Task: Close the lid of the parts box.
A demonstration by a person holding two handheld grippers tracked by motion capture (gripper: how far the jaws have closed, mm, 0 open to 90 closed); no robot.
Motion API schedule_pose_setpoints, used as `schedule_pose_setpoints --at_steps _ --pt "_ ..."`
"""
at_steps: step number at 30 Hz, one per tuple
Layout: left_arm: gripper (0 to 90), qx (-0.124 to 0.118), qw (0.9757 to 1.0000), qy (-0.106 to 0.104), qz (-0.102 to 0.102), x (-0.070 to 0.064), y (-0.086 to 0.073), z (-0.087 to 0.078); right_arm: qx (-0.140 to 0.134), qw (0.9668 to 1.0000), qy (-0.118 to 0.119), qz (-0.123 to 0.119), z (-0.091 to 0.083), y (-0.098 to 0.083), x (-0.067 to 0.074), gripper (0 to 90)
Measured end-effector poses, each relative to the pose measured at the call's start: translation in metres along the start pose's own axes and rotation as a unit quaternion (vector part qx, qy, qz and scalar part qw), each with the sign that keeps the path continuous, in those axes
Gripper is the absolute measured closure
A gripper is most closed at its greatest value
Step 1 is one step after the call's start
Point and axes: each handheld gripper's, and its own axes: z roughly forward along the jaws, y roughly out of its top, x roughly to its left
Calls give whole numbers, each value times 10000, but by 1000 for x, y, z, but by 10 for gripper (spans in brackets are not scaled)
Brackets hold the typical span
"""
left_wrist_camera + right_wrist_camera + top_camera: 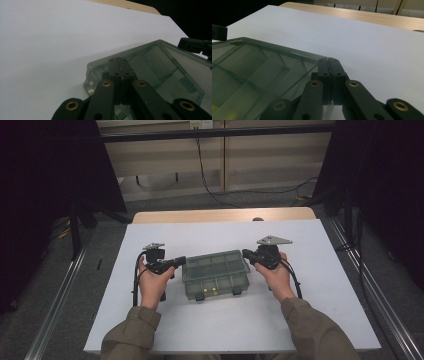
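I have the compartment box (216, 274) sitting mid-sheet on the white table cover (310, 270), lid down, its two latches on the edge at 6 o'clock, toward me; the box is smoky translucent plastic, dividers visible through the lid, something small and yellow inside near the front edge; my left gripper (181, 260) comes in from 9 o'clock, jaws pressed fully together, nothing between them, tips at the box's far-left corner; in the left gripper view (121, 60) the closed tips lie over that corner of the lid, contact I can't confirm; my right gripper (245, 253) comes in from 3 o'clock, jaws likewise closed flat on each other, gripping nothing, tips at the far-right corner; right gripper view (328, 60) shows them just at the lid's edge; both hands low on the sheet either side of the box; bare wooden tabletop (220, 215) shows at 12 o'clock beyond the cover.
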Motion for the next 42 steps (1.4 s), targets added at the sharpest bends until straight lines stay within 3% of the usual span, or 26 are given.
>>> schedule_pose_setpoints --at_steps 25,42 --pt "900 -20 9998 6 172 -3 -8 -5 15 9995 178 -244 -10 1 10 885" --pt "900 -8 9995 -105 281 -7 -15 -10 36 9988 239 -427 -15 -5 14 886"
